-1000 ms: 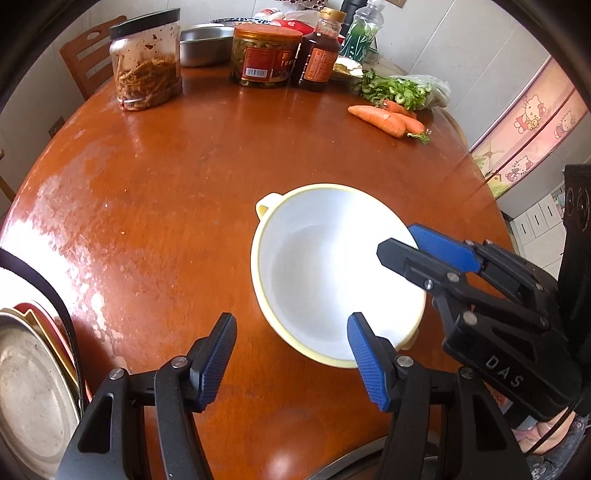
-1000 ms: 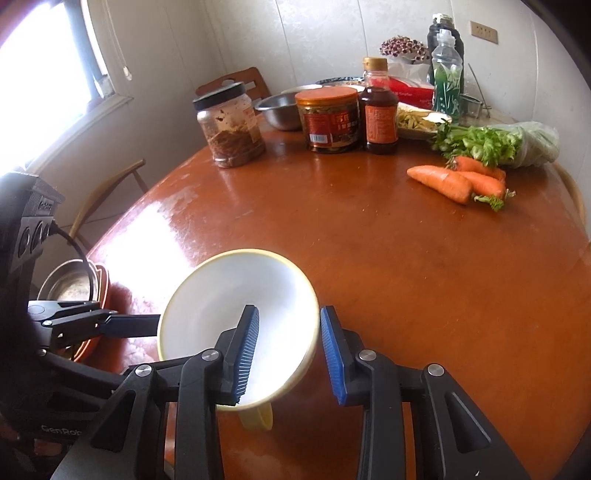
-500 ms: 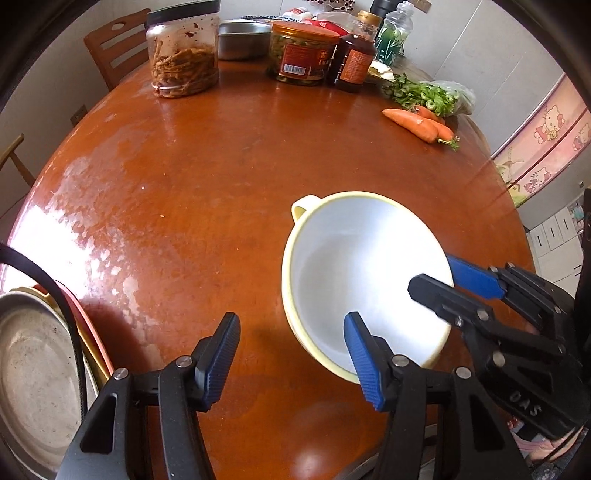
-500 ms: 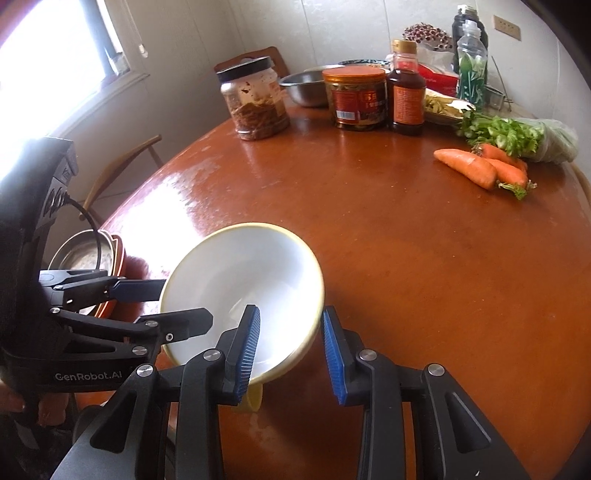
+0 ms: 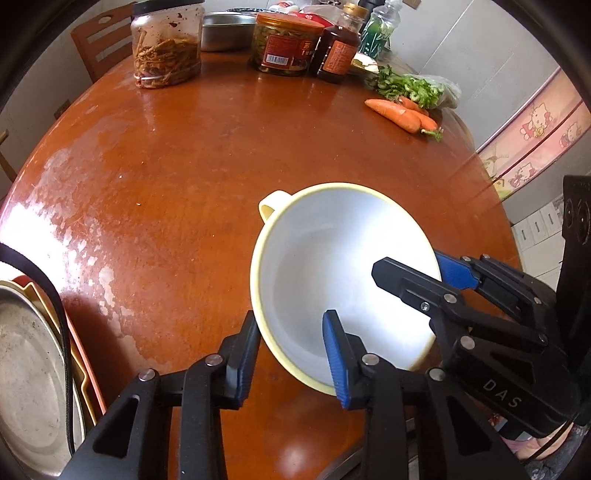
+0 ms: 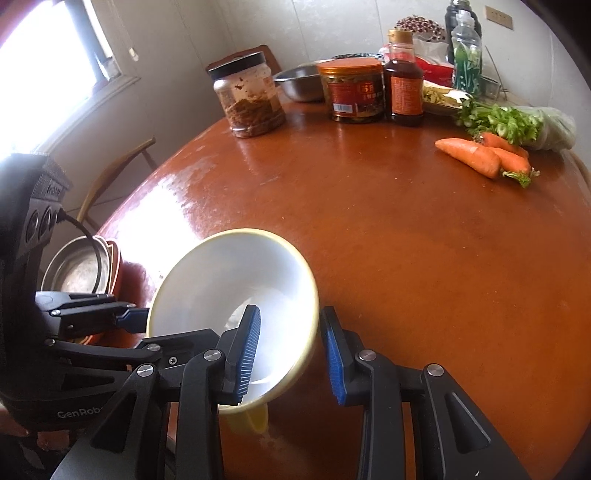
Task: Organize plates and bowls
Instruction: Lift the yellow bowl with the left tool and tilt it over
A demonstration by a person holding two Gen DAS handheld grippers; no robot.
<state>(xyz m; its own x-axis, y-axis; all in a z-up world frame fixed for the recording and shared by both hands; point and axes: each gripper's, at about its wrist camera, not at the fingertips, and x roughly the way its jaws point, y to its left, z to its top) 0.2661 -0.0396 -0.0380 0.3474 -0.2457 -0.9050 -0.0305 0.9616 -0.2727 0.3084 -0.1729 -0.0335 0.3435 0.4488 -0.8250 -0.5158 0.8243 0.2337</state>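
Observation:
A white bowl with a yellow rim and yellow handles (image 5: pixel 332 273) (image 6: pixel 236 280) is held tilted above the round brown table. My right gripper (image 6: pixel 291 350) straddles its rim, one finger inside and one outside, gripping it. My left gripper (image 5: pixel 291 354) also straddles the near rim, jaws narrowed around it. At the table's left edge is a stack of plates (image 5: pixel 29 373) (image 6: pixel 79 266): a metal plate on top of red and yellow ones.
At the far side of the table (image 5: pixel 184 166) stand a jar of dried food (image 5: pixel 166 44), a metal bowl (image 5: pixel 225 29), an orange-lidded jar (image 5: pixel 284 44), a sauce bottle (image 5: pixel 336 51), greens (image 5: pixel 410 86) and carrots (image 5: pixel 399 114). Wooden chairs (image 5: pixel 99 40) stand behind.
The right gripper has carried the bowl toward the left gripper. The left gripper's jaws have narrowed and now straddle the bowl's near rim.

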